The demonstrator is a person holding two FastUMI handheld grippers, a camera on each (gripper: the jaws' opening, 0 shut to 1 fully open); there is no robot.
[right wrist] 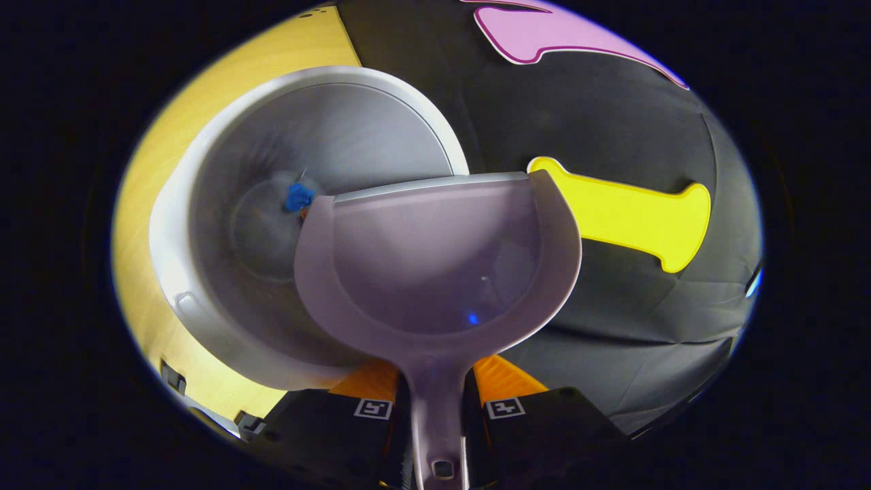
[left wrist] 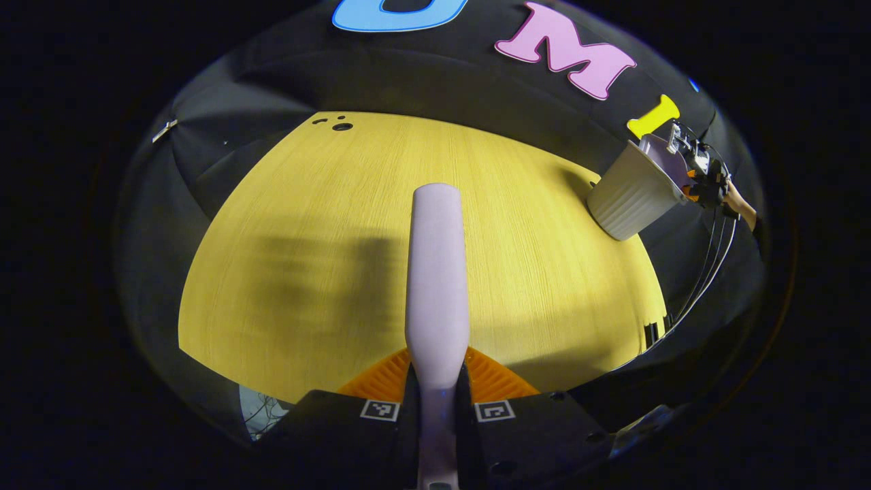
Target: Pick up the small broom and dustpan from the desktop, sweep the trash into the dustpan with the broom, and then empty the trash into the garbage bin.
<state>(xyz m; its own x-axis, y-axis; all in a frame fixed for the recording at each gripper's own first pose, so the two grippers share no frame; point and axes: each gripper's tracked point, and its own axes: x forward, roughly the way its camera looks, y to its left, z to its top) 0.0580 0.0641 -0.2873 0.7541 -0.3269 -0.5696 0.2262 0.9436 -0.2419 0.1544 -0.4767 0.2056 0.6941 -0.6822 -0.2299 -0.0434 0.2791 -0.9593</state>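
While right hand-held gripper (right wrist: 435, 401) clamps dustpan (right wrist: 435, 258) over bin (right wrist: 204, 320), left hand-held gripper (left wrist: 435, 401) grips broom (left wrist: 437, 272).

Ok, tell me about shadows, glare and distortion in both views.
Left gripper view: broad soft-edged shadows fall across the desk, whose edges bow from fisheye distortion. Right gripper view: a small blue glint sits on the dustpan; the bin rim bulges.

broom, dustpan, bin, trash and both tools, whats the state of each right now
broom: held by its handle, raised over the desktop
dustpan: held by its handle, tipped over the bin, pan looks empty
garbage bin: upright on the desktop, open-topped
trash: lying at the bin's bottom
left tool: shut on the broom
right tool: shut on the dustpan
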